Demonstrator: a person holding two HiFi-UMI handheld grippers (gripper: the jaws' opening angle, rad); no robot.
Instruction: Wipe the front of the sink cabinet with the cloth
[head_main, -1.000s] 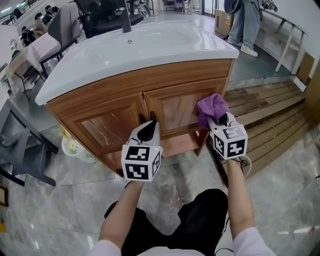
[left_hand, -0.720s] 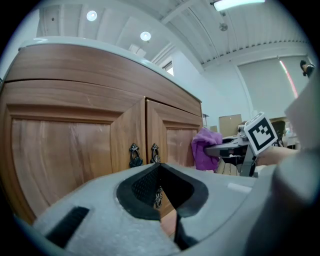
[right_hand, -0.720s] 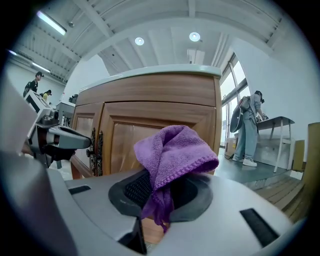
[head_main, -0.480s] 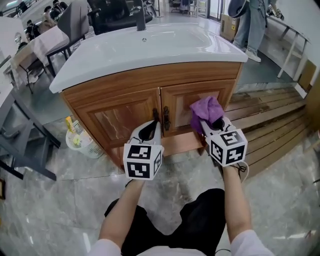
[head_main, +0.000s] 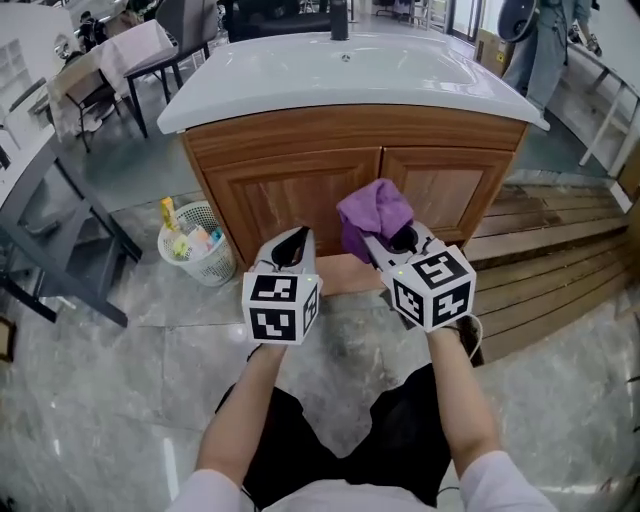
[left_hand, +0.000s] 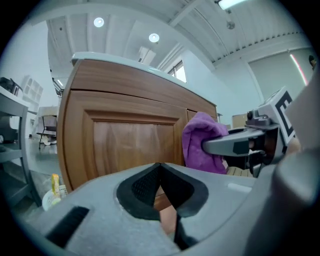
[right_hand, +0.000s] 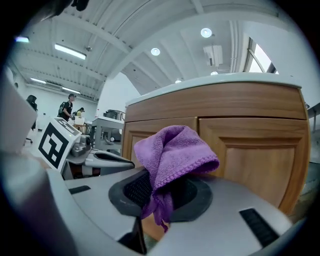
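A wooden sink cabinet (head_main: 300, 190) with two doors and a white basin top (head_main: 300, 85) stands ahead of me. My right gripper (head_main: 385, 243) is shut on a purple cloth (head_main: 372, 212), which bunches up over its tip just short of the doors' lower edge; whether the cloth touches the wood I cannot tell. The same cloth (right_hand: 172, 155) drapes over the jaws in the right gripper view, with the cabinet doors (right_hand: 250, 160) behind. My left gripper (head_main: 290, 245) is shut and holds nothing, low before the left door (left_hand: 125, 145). The cloth (left_hand: 200, 142) shows to its right.
A white wire basket (head_main: 195, 245) with bottles stands on the marble floor left of the cabinet. Wooden decking (head_main: 550, 260) lies to the right. A grey table frame (head_main: 60, 240) is at the left. A person (head_main: 545, 45) stands at the far right.
The view has swung so the cabinet now sits centred. My right gripper carried the cloth leftward from the right door toward the middle and lower. The left gripper stayed shut.
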